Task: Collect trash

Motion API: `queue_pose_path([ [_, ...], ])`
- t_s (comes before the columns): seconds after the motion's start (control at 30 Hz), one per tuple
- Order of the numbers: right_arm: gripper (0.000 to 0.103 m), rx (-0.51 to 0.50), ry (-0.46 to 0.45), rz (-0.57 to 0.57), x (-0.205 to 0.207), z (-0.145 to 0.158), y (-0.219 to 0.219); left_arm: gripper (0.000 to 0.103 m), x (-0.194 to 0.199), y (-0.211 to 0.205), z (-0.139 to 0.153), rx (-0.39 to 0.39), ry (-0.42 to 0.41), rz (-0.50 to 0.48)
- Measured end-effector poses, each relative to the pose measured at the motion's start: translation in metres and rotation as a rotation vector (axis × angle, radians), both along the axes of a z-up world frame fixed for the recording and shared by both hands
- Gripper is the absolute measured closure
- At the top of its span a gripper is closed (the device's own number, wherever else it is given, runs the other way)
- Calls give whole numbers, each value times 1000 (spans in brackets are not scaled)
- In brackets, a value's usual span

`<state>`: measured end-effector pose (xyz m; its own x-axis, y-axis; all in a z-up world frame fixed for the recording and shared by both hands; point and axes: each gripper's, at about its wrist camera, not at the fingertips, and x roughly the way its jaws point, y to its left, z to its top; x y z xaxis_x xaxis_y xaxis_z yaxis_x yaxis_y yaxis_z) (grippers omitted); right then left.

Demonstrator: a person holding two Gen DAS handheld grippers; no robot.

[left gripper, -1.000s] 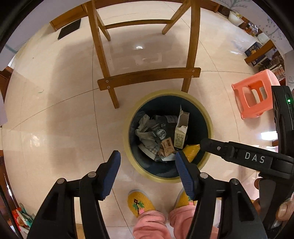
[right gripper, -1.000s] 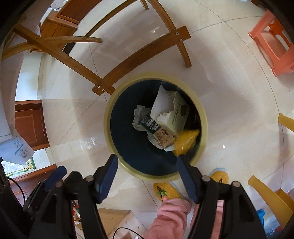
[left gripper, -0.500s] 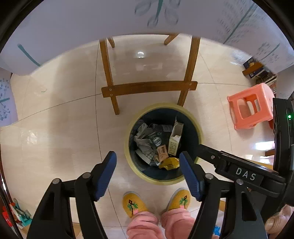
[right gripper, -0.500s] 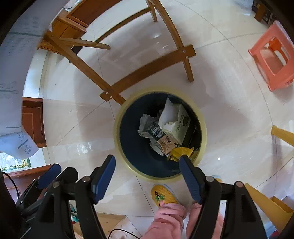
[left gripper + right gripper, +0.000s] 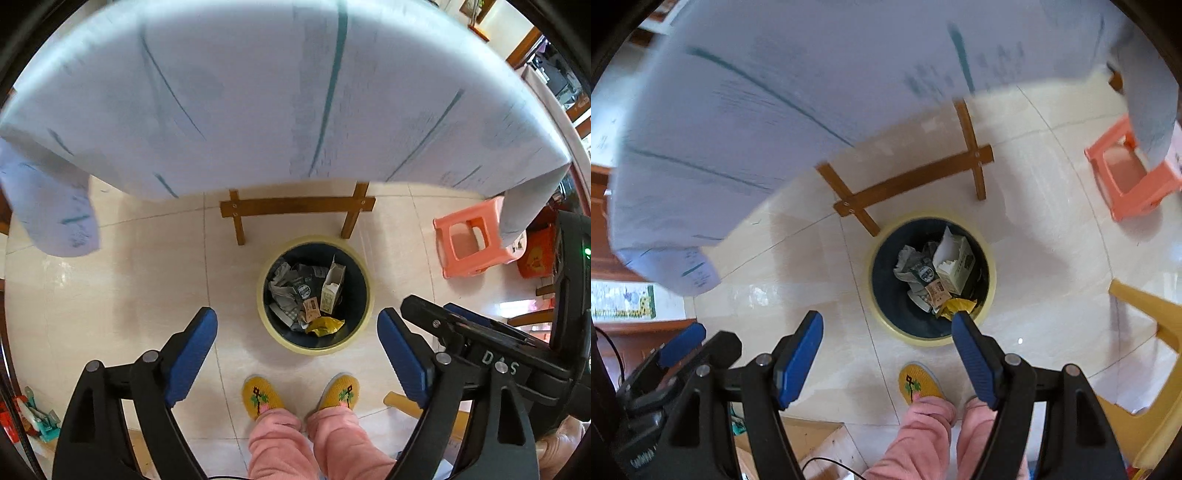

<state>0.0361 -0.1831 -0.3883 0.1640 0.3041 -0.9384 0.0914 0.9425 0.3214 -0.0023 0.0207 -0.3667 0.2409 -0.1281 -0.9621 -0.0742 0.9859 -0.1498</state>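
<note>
A round dark bin with a yellow rim [image 5: 284, 338] [image 5: 882, 321] stands on the tiled floor below both grippers. It holds a torn white carton [image 5: 332, 286] [image 5: 955, 264], crumpled grey wrappers [image 5: 284, 291] [image 5: 912, 266] and a yellow wrapper [image 5: 325, 325] [image 5: 955, 306]. My left gripper [image 5: 297, 341] is open and empty, high above the bin. My right gripper [image 5: 886, 349] is open and empty too, high above the bin's near rim. The right gripper also shows at the right of the left wrist view [image 5: 480, 343].
A table with a pale blue-lined cloth [image 5: 277, 92] [image 5: 812, 92] hangs over the far side, on wooden legs [image 5: 295, 206] [image 5: 912, 184]. A pink stool [image 5: 472, 240] [image 5: 1126, 177] is at the right, a yellow chair [image 5: 1145, 306] nearer. My slippered feet [image 5: 295, 395] stand by the bin.
Both grippers have risen well away from the bin, so it looks smaller and the tablecloth now fills the top. The yellow wrapper has settled into the bin.
</note>
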Motion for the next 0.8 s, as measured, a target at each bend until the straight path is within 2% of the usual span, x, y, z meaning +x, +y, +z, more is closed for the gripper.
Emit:
queue_pose_path([
  [0.27, 30, -23, -95, 98, -11, 92, 18, 12, -12, 21, 96, 5, -62, 56],
  [0.43, 30, -47, -199, 162, -19, 159, 30, 12, -21, 25, 158, 34, -130, 66],
  [0.67, 30, -85, -309, 198, -21, 232, 36, 12, -31, 25, 235, 77, -226, 96],
  [0.8, 30, -63, -354, 203, -23, 268, 32, 12, -39, 23, 271, 104, -294, 108],
])
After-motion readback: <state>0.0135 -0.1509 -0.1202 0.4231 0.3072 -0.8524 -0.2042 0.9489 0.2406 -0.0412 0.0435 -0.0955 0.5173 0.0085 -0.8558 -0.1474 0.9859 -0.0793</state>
